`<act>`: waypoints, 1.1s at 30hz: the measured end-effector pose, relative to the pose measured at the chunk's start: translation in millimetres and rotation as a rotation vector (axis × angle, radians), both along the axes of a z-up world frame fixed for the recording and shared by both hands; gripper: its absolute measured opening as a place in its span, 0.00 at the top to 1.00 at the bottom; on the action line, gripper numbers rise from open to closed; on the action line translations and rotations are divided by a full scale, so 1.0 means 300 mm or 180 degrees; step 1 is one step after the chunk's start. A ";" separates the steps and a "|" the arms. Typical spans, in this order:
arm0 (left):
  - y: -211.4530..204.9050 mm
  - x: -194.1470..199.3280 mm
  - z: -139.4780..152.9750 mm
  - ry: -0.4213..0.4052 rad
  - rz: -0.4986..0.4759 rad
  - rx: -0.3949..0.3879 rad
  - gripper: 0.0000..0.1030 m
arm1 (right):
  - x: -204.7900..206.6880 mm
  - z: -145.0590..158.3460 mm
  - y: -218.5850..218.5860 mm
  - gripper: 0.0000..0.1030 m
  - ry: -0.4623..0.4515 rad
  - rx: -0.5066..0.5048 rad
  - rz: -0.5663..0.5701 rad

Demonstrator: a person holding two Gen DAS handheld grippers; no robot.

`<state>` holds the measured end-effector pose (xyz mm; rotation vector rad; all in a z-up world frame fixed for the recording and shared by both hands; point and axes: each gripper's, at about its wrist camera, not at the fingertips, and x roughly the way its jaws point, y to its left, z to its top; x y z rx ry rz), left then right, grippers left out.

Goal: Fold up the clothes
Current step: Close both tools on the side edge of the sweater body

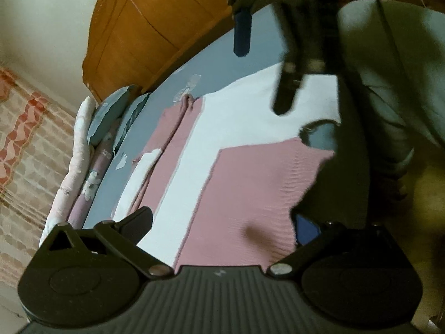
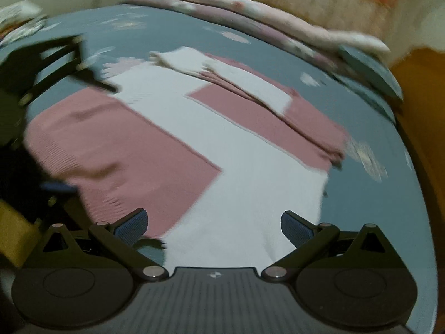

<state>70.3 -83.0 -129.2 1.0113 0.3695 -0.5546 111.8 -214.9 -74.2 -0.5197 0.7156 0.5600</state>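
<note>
**Pink-and-white sweater spread on bed**

The sweater [image 2: 172, 150] lies flat on the blue bed [image 2: 383, 194], directly ahead of both grippers. The right gripper [image 2: 214, 226] hovers over its white hem, jaws wide apart. The left gripper [image 1: 222, 225] hangs above a pink panel, jaws likewise apart, gripping nothing.

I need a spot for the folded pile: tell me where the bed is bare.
In the right wrist view, blue sheet lies bare between the pink-and-white sweater and the rolled quilts, and in a strip right of the sweater. The middle is crowded: the sweater and its folded sleeve fill it.
</note>
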 end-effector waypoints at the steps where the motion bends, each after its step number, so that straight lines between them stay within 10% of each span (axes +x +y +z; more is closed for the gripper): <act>1: 0.003 0.008 0.004 0.0003 0.0023 -0.0022 0.01 | -0.011 0.001 0.013 0.00 -0.0033 -0.0041 0.0129; 9: 0.008 0.027 0.010 0.0060 0.0084 -0.0086 0.01 | -0.078 -0.074 0.170 0.01 -0.0113 -0.0344 0.0954; 22: 0.022 0.008 0.009 0.0343 0.0080 -0.0163 0.03 | -0.087 -0.086 0.249 0.87 -0.0210 -0.0346 0.0951; 26: 0.016 0.011 -0.014 0.0379 0.0132 0.0022 0.52 | -0.076 -0.070 0.238 0.88 -0.0183 -0.0273 0.0900; 33: 0.104 0.021 -0.070 0.0345 0.0458 0.0408 0.78 | -0.071 -0.054 0.221 0.87 -0.0220 -0.0184 0.0832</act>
